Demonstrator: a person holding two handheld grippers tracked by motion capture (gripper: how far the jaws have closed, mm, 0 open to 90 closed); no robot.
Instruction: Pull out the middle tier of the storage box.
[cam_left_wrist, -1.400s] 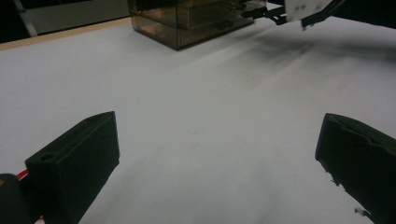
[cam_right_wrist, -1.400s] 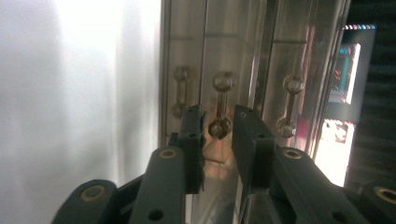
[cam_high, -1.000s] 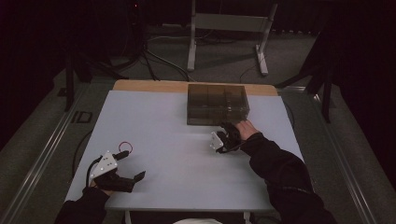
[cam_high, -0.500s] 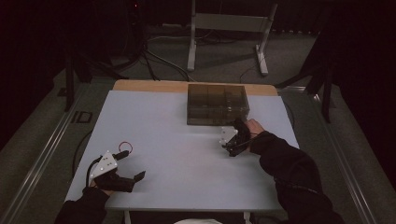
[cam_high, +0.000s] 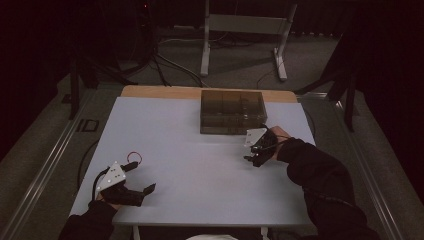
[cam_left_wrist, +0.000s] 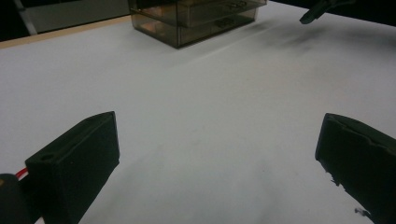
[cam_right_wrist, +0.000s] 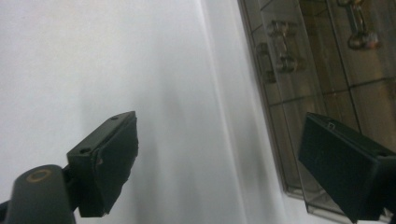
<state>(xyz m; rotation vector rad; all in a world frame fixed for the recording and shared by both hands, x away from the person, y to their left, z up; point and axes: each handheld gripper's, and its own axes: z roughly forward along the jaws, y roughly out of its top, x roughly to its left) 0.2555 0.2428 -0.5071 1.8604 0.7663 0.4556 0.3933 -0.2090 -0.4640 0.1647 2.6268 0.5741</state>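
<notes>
A smoky see-through box with compartments stands at the far middle of the white table. My right gripper hovers just in front of the box's front right corner, open. In the right gripper view its jaws are wide apart with nothing between them, and the box lies to their right with small metal parts inside. My left gripper rests near the table's front left, open and empty. From the left gripper view the box is far ahead.
A wooden strip runs along the table's far edge. Beyond it on the dark floor stand a white metal frame and loose cables. A red wire loop lies by the left gripper.
My right gripper has shifted a little to the right along the front of the box. The left gripper has stayed where it was.
</notes>
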